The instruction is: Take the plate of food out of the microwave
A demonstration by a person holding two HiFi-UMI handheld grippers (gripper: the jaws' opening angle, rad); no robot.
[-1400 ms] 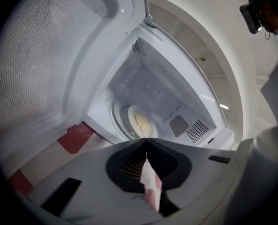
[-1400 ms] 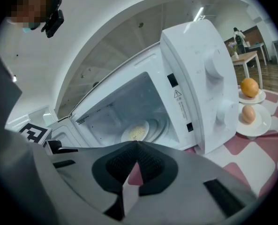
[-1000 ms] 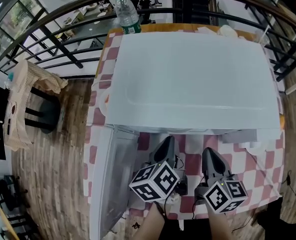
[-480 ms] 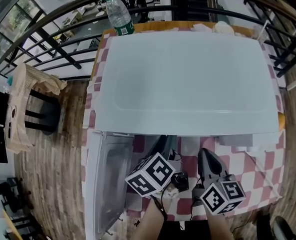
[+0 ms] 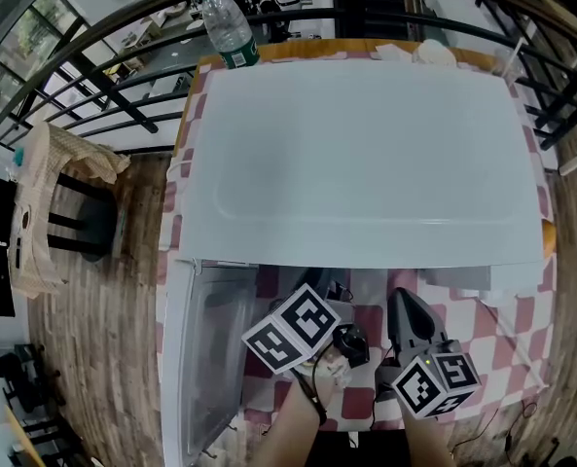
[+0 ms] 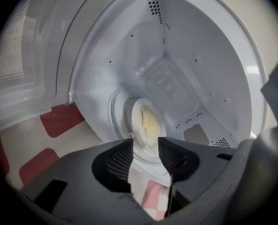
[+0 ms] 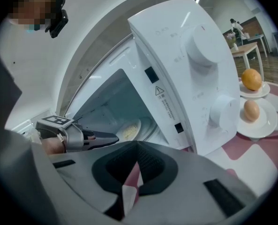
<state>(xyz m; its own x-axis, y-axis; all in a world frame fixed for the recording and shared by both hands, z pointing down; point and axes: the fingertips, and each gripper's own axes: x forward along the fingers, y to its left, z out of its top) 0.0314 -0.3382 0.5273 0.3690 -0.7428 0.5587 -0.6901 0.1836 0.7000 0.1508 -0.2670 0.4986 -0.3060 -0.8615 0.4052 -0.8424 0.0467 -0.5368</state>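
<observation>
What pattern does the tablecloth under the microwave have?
The tablecloth is red-and-white checked, clearest in the head view.

Right gripper (image 7: 137,146): mine, bottom centre, jaws together, nothing between them.
Microwave (image 7: 176,55): centre, standing open, two knobs (image 7: 202,43) on its right panel.
Plate of food (image 7: 129,129): I see it inside the cavity (image 7: 110,102), lower centre.
Left gripper (image 7: 111,137): mid-left, pointing at the cavity; jaws just been opening, empty.
Orange (image 7: 251,78), egg (image 7: 251,110): each on a white plate (image 7: 266,123), right edge.

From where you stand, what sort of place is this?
Probably a makeshift kitchen corner by an indoor balcony: a white microwave on a red-checked tablecloth, a black railing behind it, and a wooden floor.
</observation>
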